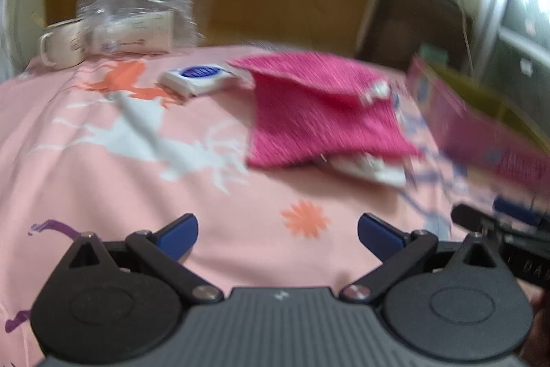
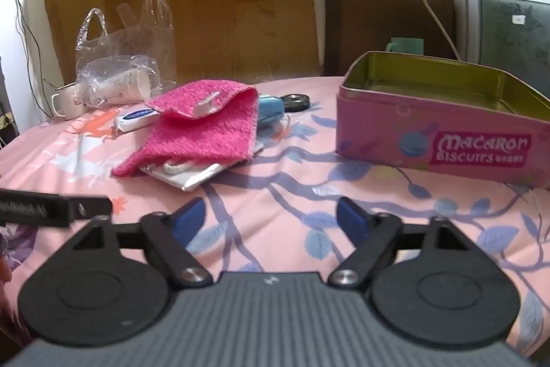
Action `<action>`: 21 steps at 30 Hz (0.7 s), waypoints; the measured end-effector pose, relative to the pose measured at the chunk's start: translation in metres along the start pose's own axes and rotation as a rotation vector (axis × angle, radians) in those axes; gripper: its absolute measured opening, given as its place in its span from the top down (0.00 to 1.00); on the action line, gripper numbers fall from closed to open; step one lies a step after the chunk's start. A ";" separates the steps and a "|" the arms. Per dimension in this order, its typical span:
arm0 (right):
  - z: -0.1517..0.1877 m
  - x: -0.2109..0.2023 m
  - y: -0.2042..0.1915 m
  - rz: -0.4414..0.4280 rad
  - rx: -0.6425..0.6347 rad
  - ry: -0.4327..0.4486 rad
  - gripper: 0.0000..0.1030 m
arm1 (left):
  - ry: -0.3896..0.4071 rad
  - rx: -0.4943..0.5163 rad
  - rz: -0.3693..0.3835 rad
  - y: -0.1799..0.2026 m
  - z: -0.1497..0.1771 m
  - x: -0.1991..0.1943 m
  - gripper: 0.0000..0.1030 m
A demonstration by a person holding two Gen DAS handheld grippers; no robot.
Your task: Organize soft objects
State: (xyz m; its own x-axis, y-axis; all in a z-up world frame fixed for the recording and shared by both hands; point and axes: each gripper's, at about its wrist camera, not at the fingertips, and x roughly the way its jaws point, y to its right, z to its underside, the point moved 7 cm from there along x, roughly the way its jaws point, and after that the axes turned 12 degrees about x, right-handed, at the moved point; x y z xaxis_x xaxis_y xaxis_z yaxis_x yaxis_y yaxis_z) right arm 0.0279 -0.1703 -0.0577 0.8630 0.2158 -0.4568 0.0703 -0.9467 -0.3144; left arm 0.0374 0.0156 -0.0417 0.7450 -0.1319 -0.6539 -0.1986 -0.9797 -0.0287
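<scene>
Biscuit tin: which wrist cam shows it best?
Right wrist. The biscuit tin is sharp there, open, its label legible. The left wrist view catches only a blurred pink side wall at the frame's right.

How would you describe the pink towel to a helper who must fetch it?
On the pink floral bedsheet, look left of the open Macaron Biscuits tin. The hot-pink terry towel lies crumpled over a silvery packet; it is the only fuzzy cloth there.
</scene>
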 end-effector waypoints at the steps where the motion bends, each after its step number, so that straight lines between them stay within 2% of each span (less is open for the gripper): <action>1: -0.002 0.001 -0.001 -0.009 0.001 -0.005 0.29 | 0.019 -0.035 0.010 -0.006 -0.002 -0.002 0.02; 3: -0.005 0.005 -0.006 -0.028 0.000 -0.018 0.35 | 0.051 -0.076 -0.011 -0.019 -0.005 -0.005 0.09; 5: -0.010 0.009 -0.011 -0.057 0.006 -0.025 0.36 | 0.056 -0.071 -0.041 -0.028 -0.008 -0.005 0.14; 7: -0.024 0.015 -0.018 -0.091 0.023 -0.022 0.36 | 0.059 -0.082 -0.039 -0.037 -0.011 -0.004 0.16; 11: -0.062 0.042 -0.028 -0.123 0.066 0.008 0.32 | 0.075 -0.140 -0.007 -0.051 -0.011 -0.005 0.17; 15: -0.083 0.083 -0.029 -0.135 0.111 -0.032 0.30 | 0.086 -0.142 0.008 -0.057 -0.008 -0.007 0.17; 18: -0.086 0.110 -0.036 -0.149 0.100 -0.082 0.29 | 0.090 -0.136 0.018 -0.057 -0.008 -0.009 0.17; 19: -0.085 0.115 -0.039 -0.161 0.094 -0.103 0.34 | 0.090 -0.133 0.023 -0.057 -0.008 -0.009 0.17; 20: -0.084 0.118 -0.043 -0.188 0.093 -0.128 0.58 | 0.088 -0.129 0.030 -0.057 -0.009 -0.009 0.17; 21: -0.081 0.115 -0.047 -0.201 0.095 -0.137 0.72 | 0.088 -0.129 0.034 -0.057 -0.009 -0.010 0.17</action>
State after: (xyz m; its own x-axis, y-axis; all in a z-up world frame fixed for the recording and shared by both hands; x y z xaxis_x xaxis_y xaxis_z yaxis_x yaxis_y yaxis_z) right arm 0.1646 -0.1206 -0.0279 0.7604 0.4339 -0.4833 0.1809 -0.8562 -0.4840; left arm 0.0474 0.0708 -0.0267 0.7933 -0.1728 -0.5838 -0.1457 -0.9849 0.0935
